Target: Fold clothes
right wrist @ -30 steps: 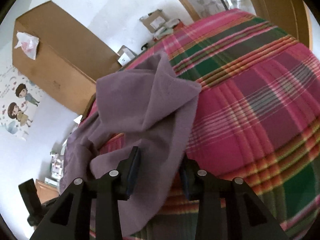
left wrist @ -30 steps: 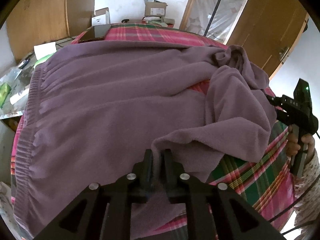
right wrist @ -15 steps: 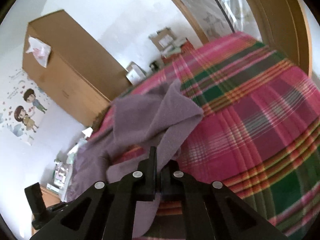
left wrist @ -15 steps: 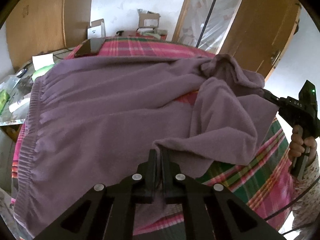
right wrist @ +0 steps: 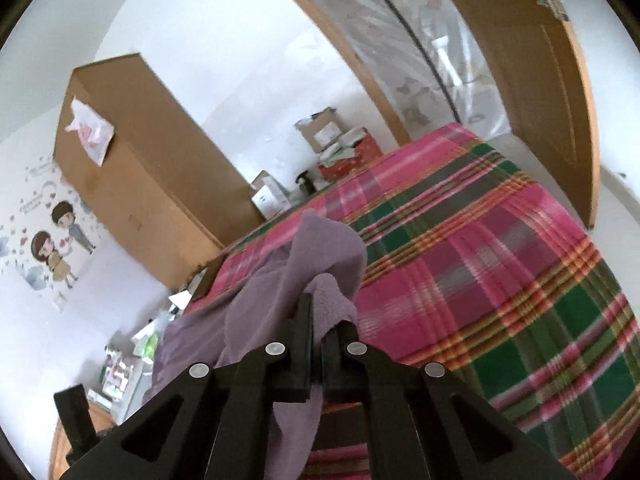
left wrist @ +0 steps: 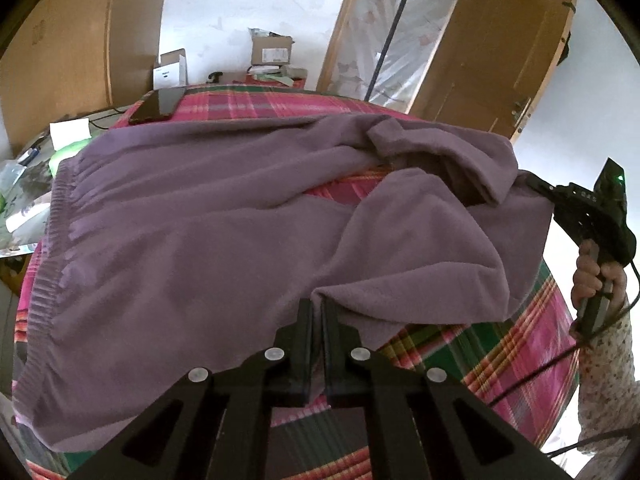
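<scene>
A purple fleece garment (left wrist: 208,232) with a ribbed elastic waistband on its left side lies spread over a bed with a pink and green plaid cover (left wrist: 500,360). My left gripper (left wrist: 318,312) is shut on a near hem corner of the garment, lifted a little off the cover. In the left wrist view my right gripper (left wrist: 534,186) pinches the far right corner, held by a hand (left wrist: 592,280). In the right wrist view the right gripper (right wrist: 318,316) is shut on a fold of the purple garment (right wrist: 320,248), which hangs down between the fingers.
A black phone (left wrist: 158,104) lies at the bed's far left corner. Cardboard boxes (left wrist: 270,50) stand against the back wall beside a wooden wardrobe (right wrist: 132,176). A wooden door (left wrist: 492,52) stands open at the right. A cluttered side table (left wrist: 28,184) sits left of the bed.
Both grippers closed on the garment's edges. The right gripper rose and pulled its corner up off the bed; the left gripper lifted its hem slightly.
</scene>
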Available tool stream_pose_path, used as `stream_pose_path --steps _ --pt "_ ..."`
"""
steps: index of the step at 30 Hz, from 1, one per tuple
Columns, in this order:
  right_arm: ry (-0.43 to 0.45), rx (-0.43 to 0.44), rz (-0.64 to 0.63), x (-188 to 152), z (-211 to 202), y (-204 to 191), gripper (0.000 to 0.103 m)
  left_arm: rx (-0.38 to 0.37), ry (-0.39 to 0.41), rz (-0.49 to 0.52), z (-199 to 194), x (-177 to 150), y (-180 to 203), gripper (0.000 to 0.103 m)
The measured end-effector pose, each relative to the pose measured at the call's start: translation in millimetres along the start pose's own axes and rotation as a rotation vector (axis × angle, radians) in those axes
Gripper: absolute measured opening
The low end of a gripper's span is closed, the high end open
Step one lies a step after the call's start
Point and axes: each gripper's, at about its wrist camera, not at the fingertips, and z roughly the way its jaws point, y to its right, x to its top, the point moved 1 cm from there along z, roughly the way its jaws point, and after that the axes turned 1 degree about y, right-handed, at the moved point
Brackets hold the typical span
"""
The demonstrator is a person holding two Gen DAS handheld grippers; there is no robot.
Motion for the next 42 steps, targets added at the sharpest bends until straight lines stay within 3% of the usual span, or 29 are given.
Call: stream_pose_path --steps 6,9,19,21,25,35,42 --pt "-0.031 -0.046 0.01 -9.2 6.0 11.1 0.003 0.074 -0.023 0.086 13.5 -10.4 12.5 0.005" --pt "-0.033 -0.057 0.018 -9.2 8.0 15.2 0.003 0.104 -0.035 0.14 18.8 -14.2 20.0 0.013" --pt "0.012 -0.054 0.022 -7.9 -5.4 16.0 0.003 0.192 -0.036 0.277 27.0 -19.6 23.6 0.02" --pt "0.021 -0.049 0.026 -7.8 -8.9 16.2 0.003 0.178 -0.057 0.26 31.1 -19.7 23.0 0.02" --pt "0.036 -0.064 0.027 -8.4 -14.5 17.9 0.003 0.147 -0.056 0.251 28.7 -21.3 21.7 0.003" --pt "0.09 -0.104 0.049 -2.9 -37.1 26.4 0.003 0.048 0.017 0.219 0.0 -18.1 21.9 0.002" --pt "0.127 -0.144 0.069 1.8 -56.3 37.1 0.003 -0.004 0.043 0.256 -18.9 -21.3 32.7 0.002"
